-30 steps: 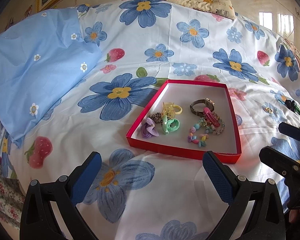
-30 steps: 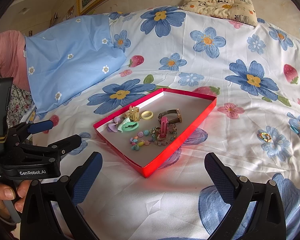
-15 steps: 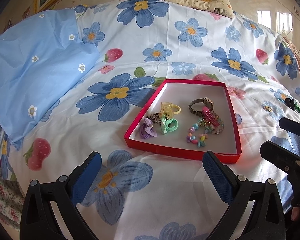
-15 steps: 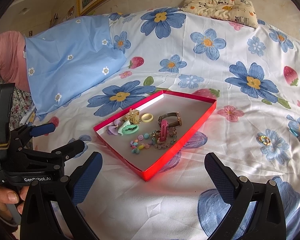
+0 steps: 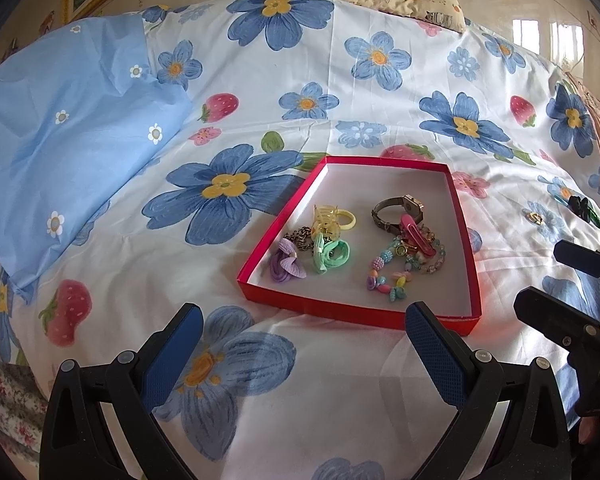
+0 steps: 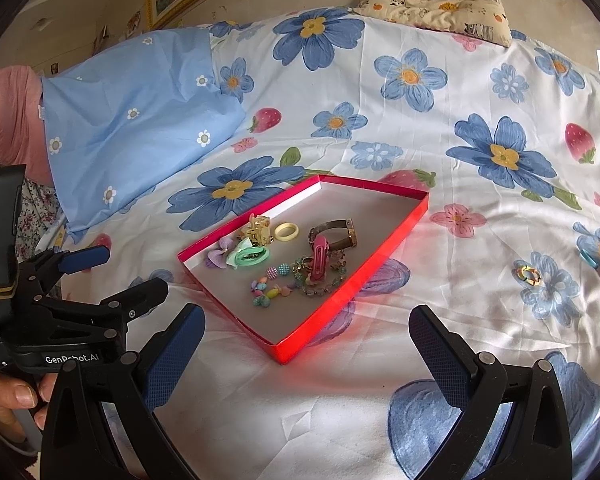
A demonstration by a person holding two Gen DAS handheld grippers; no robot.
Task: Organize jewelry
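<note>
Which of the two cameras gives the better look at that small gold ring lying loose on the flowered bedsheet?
The right wrist view: the small gold ring lies in the open on a printed blue flower, its chunky outline readable. In the left wrist view the ring is only a tiny glint near the right edge, beyond the red tray.

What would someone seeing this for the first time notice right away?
The red tray stands out most, sitting mid-bed on the flower-print sheet, with a watch, a pink clip, bead bracelets and hair ties clustered inside. A small gold ring lies loose on the sheet to the tray's right. Both grippers, left gripper and right gripper, hover near the tray, fingers spread and holding nothing.
</note>
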